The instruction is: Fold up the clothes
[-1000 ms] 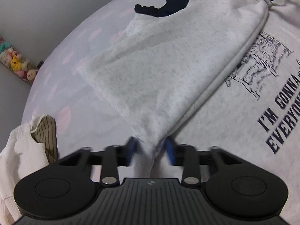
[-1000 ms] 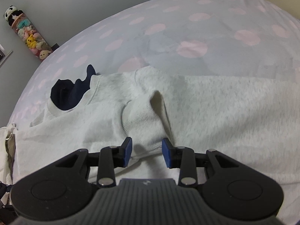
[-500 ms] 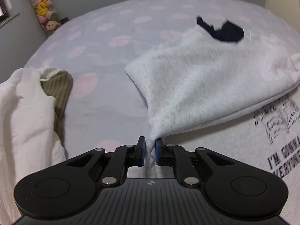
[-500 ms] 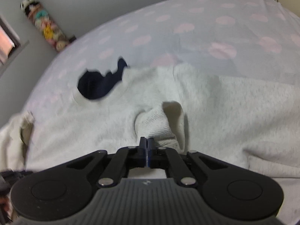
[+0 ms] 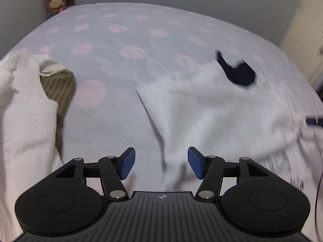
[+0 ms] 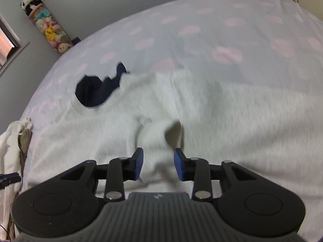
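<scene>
Far left, a cream crinkled garment (image 5: 22, 109) heaped over a striped olive one (image 5: 58, 86). Left gripper (image 5: 159, 164) jaws opening, sweatshirt edge loose between the pads, ungripped. Grey fleecy sweatshirt (image 6: 201, 111) lies flat mid-bed, navy inside the collar (image 6: 97, 92), cuff bunched between the right gripper (image 6: 158, 164) jaws, also opening, not pinched. Bedsheet (image 6: 201, 40) pale with pink dots; grey walls; tube of plush toys (image 6: 48, 28) in the corner.

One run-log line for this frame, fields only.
step: fold released | left gripper: opening, nothing pinched | right gripper: opening, off cuff | grey sweatshirt: folded flap lies on bedspread
</scene>
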### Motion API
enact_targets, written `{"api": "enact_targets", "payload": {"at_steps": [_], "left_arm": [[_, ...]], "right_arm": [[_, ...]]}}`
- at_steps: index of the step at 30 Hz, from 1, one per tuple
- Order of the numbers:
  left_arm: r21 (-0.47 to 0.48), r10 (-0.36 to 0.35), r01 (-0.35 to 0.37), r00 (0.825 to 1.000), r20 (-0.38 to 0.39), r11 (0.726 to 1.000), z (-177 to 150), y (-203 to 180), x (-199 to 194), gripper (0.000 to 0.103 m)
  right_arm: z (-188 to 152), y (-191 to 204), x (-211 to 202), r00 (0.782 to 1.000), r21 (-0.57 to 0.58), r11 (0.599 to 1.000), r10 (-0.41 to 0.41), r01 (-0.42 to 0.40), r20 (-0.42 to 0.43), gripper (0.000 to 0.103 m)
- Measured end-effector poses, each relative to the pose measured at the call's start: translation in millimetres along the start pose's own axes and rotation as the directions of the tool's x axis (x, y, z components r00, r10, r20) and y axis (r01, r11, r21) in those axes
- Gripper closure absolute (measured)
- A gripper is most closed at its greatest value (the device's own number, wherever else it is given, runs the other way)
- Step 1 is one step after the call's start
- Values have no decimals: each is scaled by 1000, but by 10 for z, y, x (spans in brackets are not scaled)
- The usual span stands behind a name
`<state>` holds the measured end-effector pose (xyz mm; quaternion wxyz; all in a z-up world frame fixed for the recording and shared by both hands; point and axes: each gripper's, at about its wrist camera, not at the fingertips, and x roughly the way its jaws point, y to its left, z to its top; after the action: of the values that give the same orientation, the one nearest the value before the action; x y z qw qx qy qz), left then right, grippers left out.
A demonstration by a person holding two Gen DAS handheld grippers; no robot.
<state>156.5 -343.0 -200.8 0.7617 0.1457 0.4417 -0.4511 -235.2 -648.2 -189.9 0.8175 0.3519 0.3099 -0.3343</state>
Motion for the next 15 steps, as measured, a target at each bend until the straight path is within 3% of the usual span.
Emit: {"api": "enact_targets", "payload": {"at_steps": [6,11,14,15], "left_arm": [[-192,-67,66,998,3,979,436,179,545,47],[-249,-78,69,997,-24,966,476,216,973,51],[-256,-82,79,997,2,964,414,215,1073,64],[-240,-74,77,997,19,968,405,197,1071,76]], "right_arm": [[243,27,297,1000,-10,1000,1,-1,20,65],[314,-72,582,1000,35,999,5,-5,-5,65],[253,-123,724,999,49,999,-2,4,-34,69],[228,-135,738,1000,46,999,-4,6,-29,75]]}}
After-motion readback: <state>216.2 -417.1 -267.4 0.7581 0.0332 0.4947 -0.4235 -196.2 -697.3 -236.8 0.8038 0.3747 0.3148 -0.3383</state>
